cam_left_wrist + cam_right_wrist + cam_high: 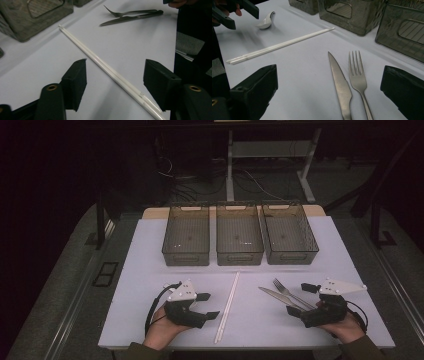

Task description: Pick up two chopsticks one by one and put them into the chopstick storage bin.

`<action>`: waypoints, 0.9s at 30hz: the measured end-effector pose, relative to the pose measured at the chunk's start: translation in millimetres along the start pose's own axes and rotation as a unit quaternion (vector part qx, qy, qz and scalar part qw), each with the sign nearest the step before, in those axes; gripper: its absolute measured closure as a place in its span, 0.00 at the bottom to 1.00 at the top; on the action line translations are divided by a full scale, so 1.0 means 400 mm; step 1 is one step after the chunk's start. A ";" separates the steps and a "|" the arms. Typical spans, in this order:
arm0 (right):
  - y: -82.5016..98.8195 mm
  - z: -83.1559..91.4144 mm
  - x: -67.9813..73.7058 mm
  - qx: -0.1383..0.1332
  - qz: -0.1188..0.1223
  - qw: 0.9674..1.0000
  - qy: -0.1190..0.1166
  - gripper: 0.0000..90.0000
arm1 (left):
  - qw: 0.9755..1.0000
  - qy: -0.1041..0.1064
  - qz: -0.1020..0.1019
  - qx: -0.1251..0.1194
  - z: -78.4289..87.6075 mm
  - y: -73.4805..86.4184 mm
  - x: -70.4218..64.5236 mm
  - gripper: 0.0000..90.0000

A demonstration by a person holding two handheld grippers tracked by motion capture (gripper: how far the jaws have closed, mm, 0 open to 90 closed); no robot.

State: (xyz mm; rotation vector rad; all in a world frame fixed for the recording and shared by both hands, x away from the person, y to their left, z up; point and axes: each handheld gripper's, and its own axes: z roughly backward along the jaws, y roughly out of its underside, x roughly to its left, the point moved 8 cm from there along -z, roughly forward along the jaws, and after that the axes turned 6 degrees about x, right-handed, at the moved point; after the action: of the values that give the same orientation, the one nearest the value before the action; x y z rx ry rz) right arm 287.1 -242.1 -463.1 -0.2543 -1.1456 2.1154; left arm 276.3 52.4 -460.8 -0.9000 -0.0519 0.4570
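White chopsticks [110, 71] run between my spread-apart left gripper [207, 305]; my right gripper [302, 299], likewise apart, hides the knife [340, 86] and fork [358, 78] handles.

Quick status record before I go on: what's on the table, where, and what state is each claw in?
bins: three grey bins in a row at the far side, nothing visible inside
chopsticks: white pair at centre, lying between the open left claw's jaws
knife: right of centre, beside the fork
fork: just right of the knife
spoon: white near the left claw
left claw: open, holding nothing
right claw: open, holding nothing
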 end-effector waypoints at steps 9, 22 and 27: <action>0.001 -0.001 0.000 0.000 0.001 1.000 0.000 0.01 | 0.998 0.024 -0.010 0.052 -0.053 0.018 -0.031 0.70; 0.002 -0.002 -0.001 0.003 -0.001 1.000 0.002 0.01 | 0.996 0.018 0.002 0.086 -0.087 0.041 -0.032 0.80; 0.002 -0.002 -0.001 0.003 -0.001 1.000 0.002 0.01 | 0.995 0.013 0.003 0.098 -0.098 0.044 -0.036 0.81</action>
State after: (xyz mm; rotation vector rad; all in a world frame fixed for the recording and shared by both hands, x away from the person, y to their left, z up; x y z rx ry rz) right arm 287.4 -242.1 -464.1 -0.2552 -1.1371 2.1147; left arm 266.2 26.9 -496.7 -0.7128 0.0190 0.4485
